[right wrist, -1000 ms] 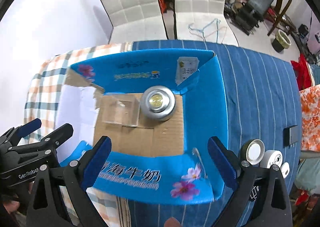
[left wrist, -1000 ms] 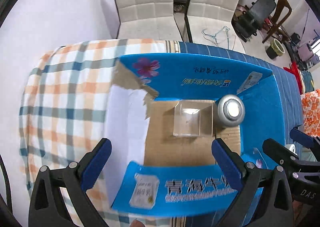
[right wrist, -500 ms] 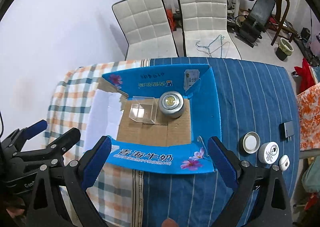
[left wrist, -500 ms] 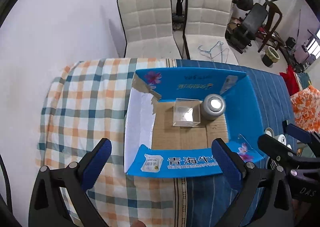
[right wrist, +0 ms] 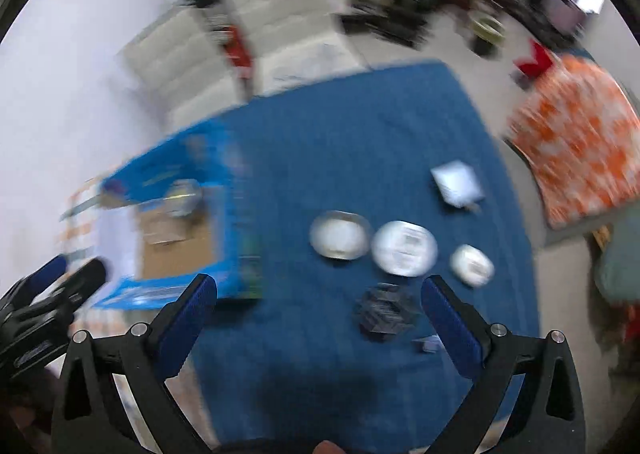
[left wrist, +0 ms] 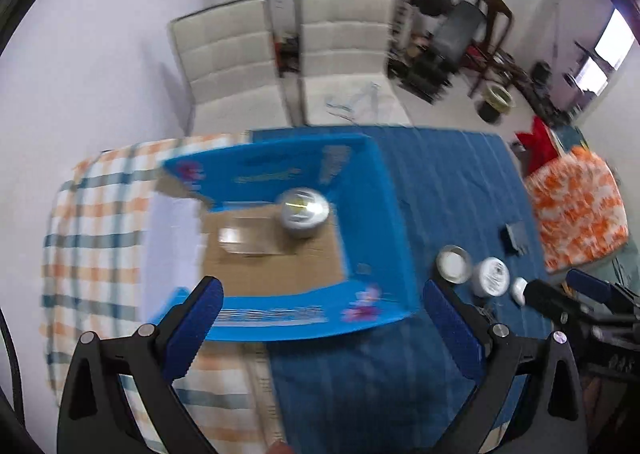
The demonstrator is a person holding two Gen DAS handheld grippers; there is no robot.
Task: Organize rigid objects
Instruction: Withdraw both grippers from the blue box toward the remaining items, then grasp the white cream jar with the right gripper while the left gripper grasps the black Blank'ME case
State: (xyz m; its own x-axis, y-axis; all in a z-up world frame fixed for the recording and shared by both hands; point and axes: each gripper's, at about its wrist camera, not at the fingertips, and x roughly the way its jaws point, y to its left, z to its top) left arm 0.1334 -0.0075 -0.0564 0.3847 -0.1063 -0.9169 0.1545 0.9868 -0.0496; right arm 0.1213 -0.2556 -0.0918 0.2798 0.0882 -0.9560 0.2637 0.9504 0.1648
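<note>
Both my tools, left tool [left wrist: 318, 318] and right tool [right wrist: 320, 312], are wide open and hold nothing, because the tin [left wrist: 303, 209] sits in the box [left wrist: 372, 221] and the lids [right wrist: 403, 248] wait on the tabletop [right wrist: 320, 181] for picking up.

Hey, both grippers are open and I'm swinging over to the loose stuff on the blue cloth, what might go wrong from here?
1. The round tin, white jar and small white piece sit close together, so the right gripper may nudge a neighbour.
2. The dark faceted object lies low against the dark cloth, easy to misjudge.
3. The clear box and silver can already crowd the carton's far end.
</note>
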